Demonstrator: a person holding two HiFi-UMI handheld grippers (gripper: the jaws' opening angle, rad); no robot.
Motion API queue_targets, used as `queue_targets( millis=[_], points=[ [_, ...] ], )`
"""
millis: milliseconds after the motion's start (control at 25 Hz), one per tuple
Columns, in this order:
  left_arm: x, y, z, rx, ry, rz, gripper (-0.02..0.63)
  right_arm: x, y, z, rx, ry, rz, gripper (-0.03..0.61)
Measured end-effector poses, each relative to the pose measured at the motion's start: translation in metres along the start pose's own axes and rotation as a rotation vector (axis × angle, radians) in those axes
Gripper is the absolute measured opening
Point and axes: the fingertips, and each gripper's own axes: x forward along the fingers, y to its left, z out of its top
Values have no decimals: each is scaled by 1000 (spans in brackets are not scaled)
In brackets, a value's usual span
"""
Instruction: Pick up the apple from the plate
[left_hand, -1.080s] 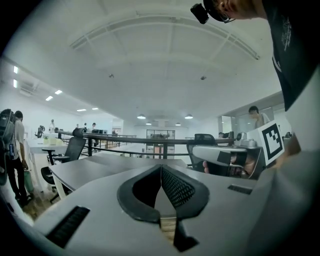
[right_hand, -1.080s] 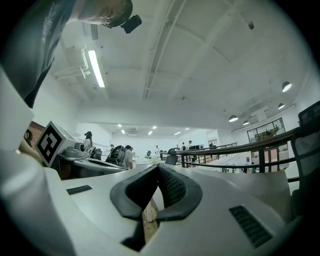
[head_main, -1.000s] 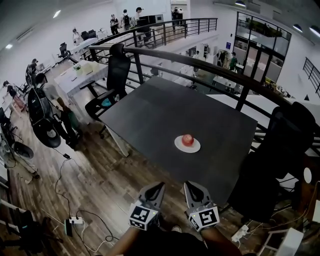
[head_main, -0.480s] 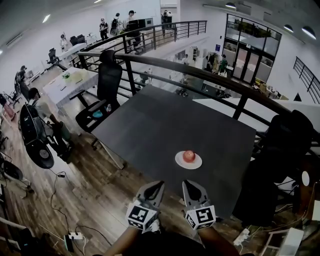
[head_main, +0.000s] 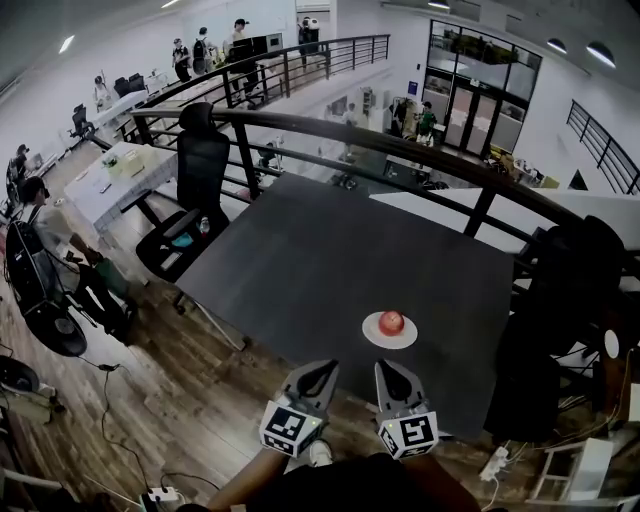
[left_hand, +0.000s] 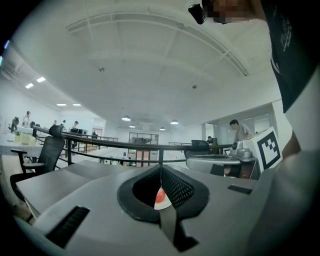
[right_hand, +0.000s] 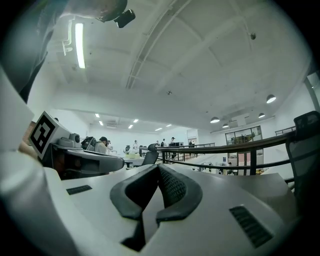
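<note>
The apple (head_main: 392, 321) sat on the plate (head_main: 371, 330) by the table's (head_main: 330, 240) near edge, right of its middle. Both claws were clenched and empty, short of that edge. The right claw (head_main: 388, 373) pointed almost straight at the apple and was nearer than the left claw (head_main: 318, 375).

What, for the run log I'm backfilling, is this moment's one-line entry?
apple: on plate, untouched | left gripper: shut, empty | right gripper: shut, empty | both short of plate

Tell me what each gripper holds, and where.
Nothing: left gripper and right gripper are both shut and empty; the apple sits untouched on its plate.
</note>
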Motion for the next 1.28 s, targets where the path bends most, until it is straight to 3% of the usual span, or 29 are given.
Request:
queue_targets(
  millis=[200,560,800,1000,1280],
  points=[
    [27,16,-4,11,2,-31,25,26,-13,-5,-28,-7,-28,23],
    [82,32,-25,8,46,-52,25,47,-63,-41,30,65,-95,23],
    [114,38,-50,43,81,-63,25,66,-91,-47,-69,69,-64,23],
    [142,41,-64,29,123,-58,24,69,-123,-72,31,117,-68,23],
    [180,43,-63,43,160,-44,24,77,-149,-91,62,134,-90,23]
  ],
)
